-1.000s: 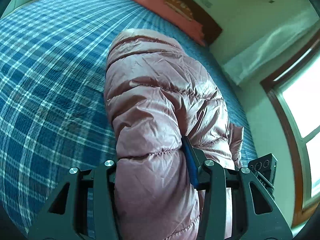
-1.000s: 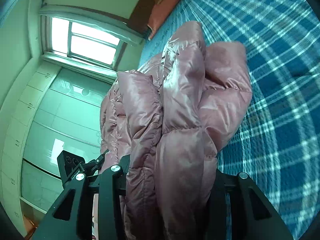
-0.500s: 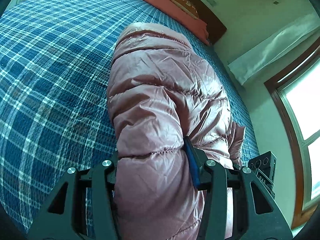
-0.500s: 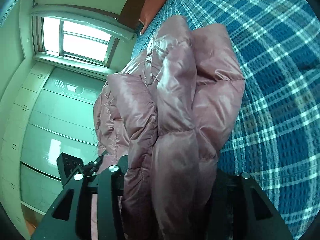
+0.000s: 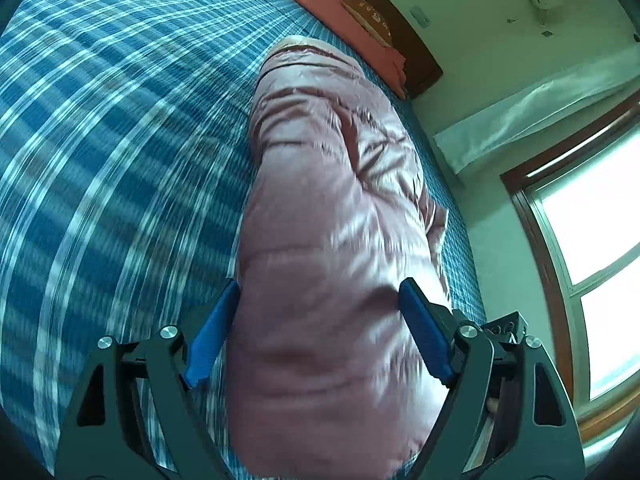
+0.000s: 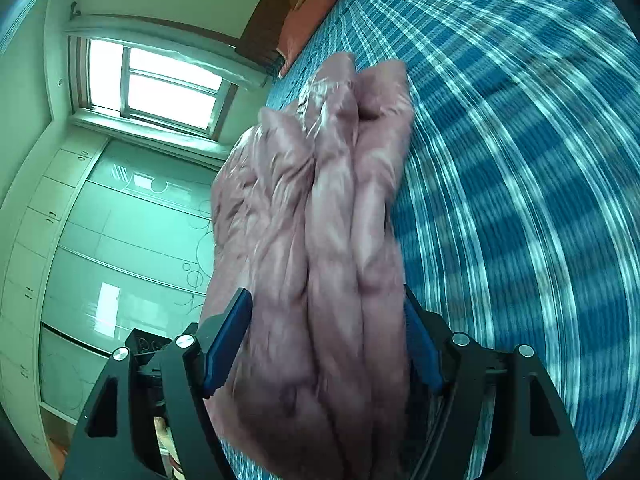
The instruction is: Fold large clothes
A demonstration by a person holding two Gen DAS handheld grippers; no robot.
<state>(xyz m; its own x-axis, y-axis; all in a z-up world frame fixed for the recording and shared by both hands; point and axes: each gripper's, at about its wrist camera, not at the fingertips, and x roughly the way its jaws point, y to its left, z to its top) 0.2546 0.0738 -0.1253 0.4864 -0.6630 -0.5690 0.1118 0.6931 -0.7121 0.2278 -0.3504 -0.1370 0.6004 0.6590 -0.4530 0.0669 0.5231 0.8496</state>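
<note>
A pink puffer jacket [image 5: 328, 184] lies bunched lengthwise on the blue plaid bed [image 5: 100, 120]. My left gripper [image 5: 320, 284] straddles its near end. Its jaws are opening, the blue pads [image 5: 216, 332] stand wide, and the puffy cloth fills the gap between them. In the right wrist view the jacket [image 6: 332, 200] shows as several thick folds stacked side by side. My right gripper [image 6: 325, 290] straddles them, its jaws also opening, with the left pad [image 6: 228, 340] drawn off the cloth. Both views are blurred by motion.
The bed [image 6: 520, 160] spreads wide on the side away from the window. A red pillow [image 5: 332, 4] lies against the dark headboard [image 5: 384, 12]. A window [image 6: 160, 88] and pale wardrobe doors [image 6: 100, 240] stand beyond the bed's edge.
Both grippers' jaws have spread apart from a tight pinch on the jacket, and their blue pads now show. Both views have shifted along the bed and turned blurry.
</note>
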